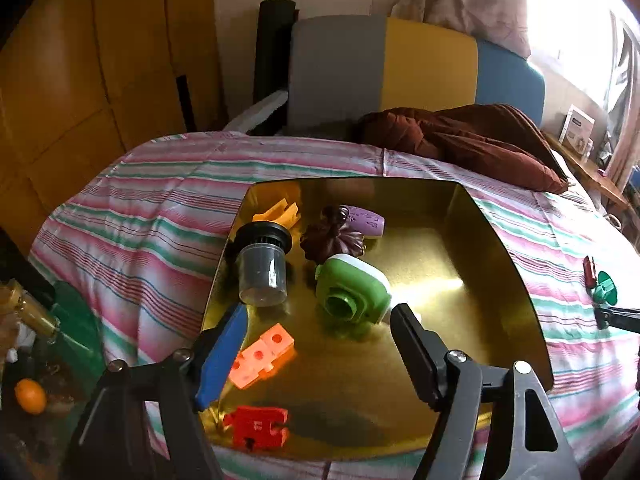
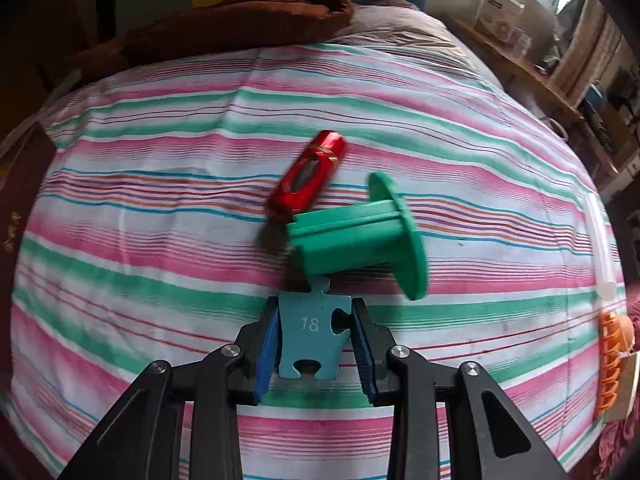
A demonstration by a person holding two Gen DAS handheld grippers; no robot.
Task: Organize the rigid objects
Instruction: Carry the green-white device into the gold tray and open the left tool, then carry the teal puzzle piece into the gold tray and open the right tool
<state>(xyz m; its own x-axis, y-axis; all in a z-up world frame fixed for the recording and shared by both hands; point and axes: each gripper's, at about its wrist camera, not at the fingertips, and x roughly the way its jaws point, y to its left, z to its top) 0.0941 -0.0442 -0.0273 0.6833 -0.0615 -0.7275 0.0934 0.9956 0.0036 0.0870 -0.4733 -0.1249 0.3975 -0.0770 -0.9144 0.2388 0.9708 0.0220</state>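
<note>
In the left wrist view a gold tray point(image 1: 460, 264) lies on the striped bedspread. It holds a grey-and-black cylinder point(image 1: 262, 268), a green-and-white block point(image 1: 352, 292), a dark flower-shaped piece point(image 1: 332, 240), a purple piece point(image 1: 368, 220), a yellow piece point(image 1: 280, 212), a salmon brick point(image 1: 262, 356) and a red puzzle piece point(image 1: 256, 426). My left gripper point(image 1: 318, 324) is open and empty above the tray's near part. My right gripper point(image 2: 314, 308) is shut on a blue puzzle piece point(image 2: 310, 338) marked 18. Just beyond it lie a green spool point(image 2: 360, 236) and a red capsule-shaped object point(image 2: 306, 174).
A brown cloth point(image 1: 472, 140) lies at the far side of the bed. The green spool point(image 1: 605, 289) and red object point(image 1: 589, 270) also show right of the tray. An orange clip point(image 2: 610, 364) sits at the bed's right edge. An orange fruit point(image 1: 30, 396) and clutter lie left.
</note>
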